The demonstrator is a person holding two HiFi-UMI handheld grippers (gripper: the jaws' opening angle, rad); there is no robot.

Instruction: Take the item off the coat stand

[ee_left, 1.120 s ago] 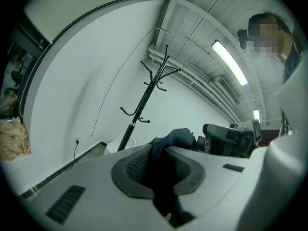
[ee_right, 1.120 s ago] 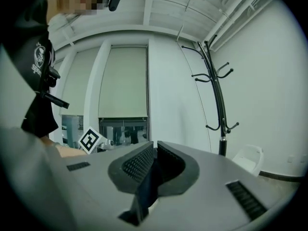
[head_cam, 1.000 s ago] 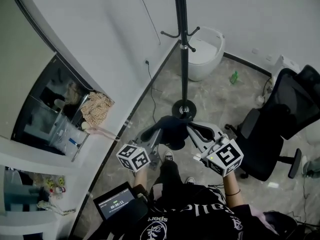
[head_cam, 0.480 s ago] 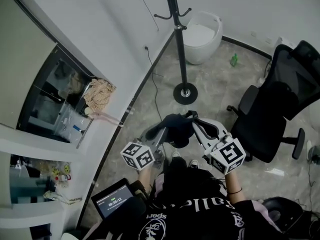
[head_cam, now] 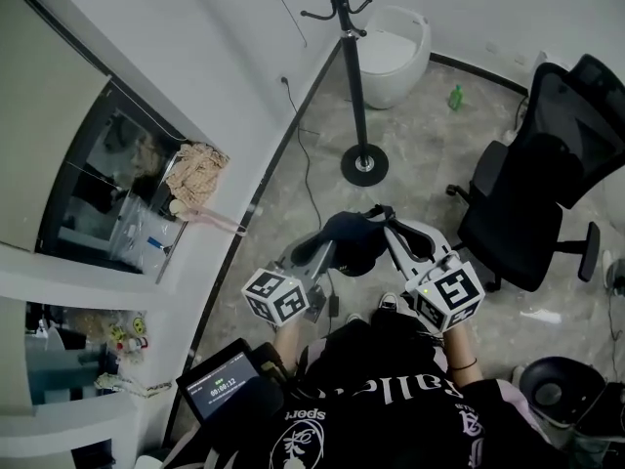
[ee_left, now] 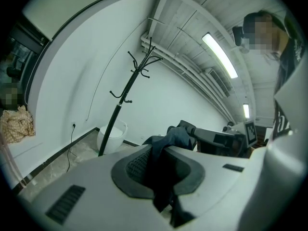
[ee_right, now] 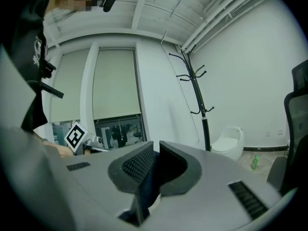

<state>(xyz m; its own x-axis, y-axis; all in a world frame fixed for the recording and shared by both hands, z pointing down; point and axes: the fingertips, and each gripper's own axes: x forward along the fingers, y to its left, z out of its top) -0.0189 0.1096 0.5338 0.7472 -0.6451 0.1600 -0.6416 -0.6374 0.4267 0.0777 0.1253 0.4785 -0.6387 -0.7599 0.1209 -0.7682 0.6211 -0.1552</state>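
A dark blue cloth item (head_cam: 354,243) hangs between my two grippers at chest height, over the floor. My left gripper (head_cam: 325,249) is shut on its left side, and the cloth (ee_left: 162,177) fills the gap between the pads. On the right side my right gripper (head_cam: 388,221) is shut too, with a dark fold (ee_right: 146,184) pinched in its jaws. The black coat stand (head_cam: 353,76) rises bare beyond the grippers, a step away; its hooks (ee_left: 144,64) carry nothing. It also shows in the right gripper view as the coat stand (ee_right: 197,93).
A white round bin (head_cam: 393,49) stands behind the stand's base (head_cam: 364,165). A black office chair (head_cam: 538,178) is at the right, a small green bottle (head_cam: 456,96) by the wall. A cabinet with a beige cloth (head_cam: 196,174) lines the left wall. A tablet (head_cam: 223,383) sits low left.
The grippers and the cloth have drawn back from the coat stand; its base, once right at the cloth, now lies well beyond it. Both grips stay closed.
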